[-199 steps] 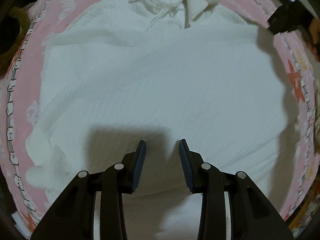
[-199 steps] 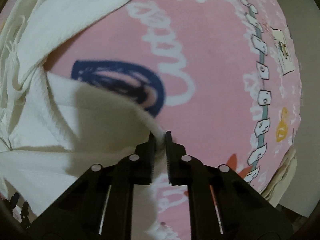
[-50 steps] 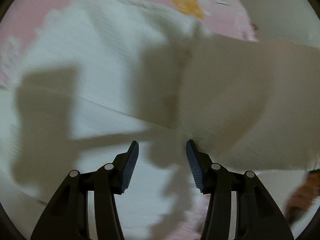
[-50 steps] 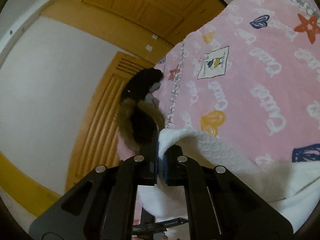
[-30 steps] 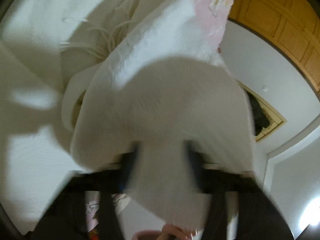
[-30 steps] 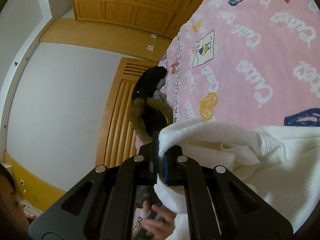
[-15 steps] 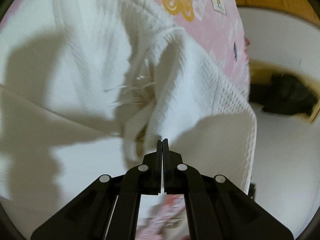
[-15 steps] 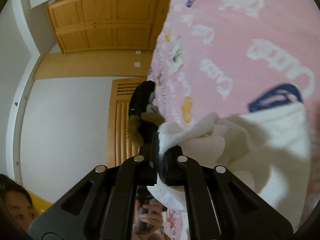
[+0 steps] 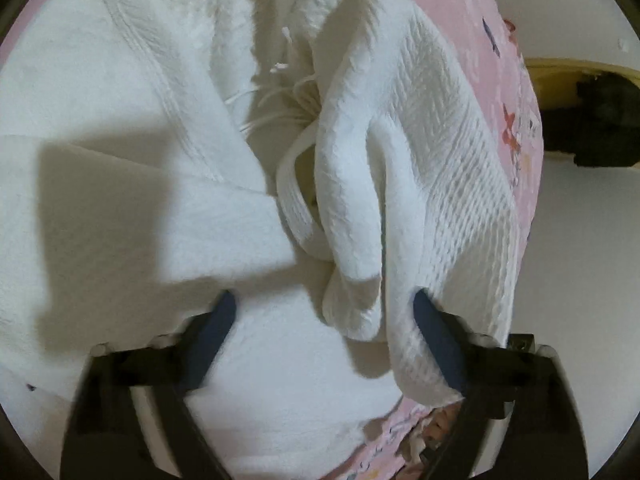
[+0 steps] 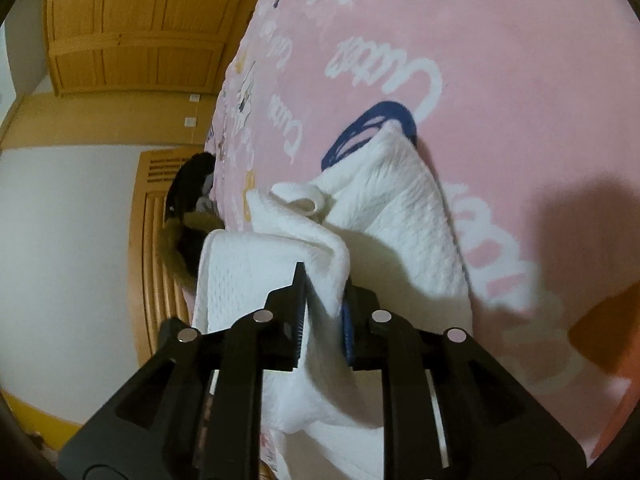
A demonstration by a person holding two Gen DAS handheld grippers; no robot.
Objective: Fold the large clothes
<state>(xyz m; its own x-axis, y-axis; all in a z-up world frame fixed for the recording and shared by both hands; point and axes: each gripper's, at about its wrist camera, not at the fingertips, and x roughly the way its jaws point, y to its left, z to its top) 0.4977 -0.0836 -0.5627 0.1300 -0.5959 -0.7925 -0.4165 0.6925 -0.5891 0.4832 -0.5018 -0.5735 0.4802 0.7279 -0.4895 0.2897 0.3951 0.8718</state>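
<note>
Here, the white textured garment (image 9: pixel 420 128) lies bunched on the pink printed bedspread (image 9: pixel 472 12), thick folds rising toward the far edge and loose white cords (image 9: pixel 276 92) showing in the crease between two folds. Left claw (image 9: pixel 324 328): jaws spread wide, blue pads well apart, nothing pinched; a rolled fold of the garment drapes against the inner face of the right-hand finger, the other finger bare over flat cloth. Right claw (image 10: pixel 322 308): jaws parted by a narrow gap, a fold of the garment (image 10: pixel 384 216) lying between the pads; whether they press on it, cannot tell. In the right wrist view the cloth spreads over the bedspread (image 10: pixel 500 60) beside a blue heart print (image 10: pixel 360 132). Wooden cabinet doors (image 10: pixel 132 28) and a dark fur-trimmed item (image 10: pixel 188 224) beyond the bed edge.
</note>
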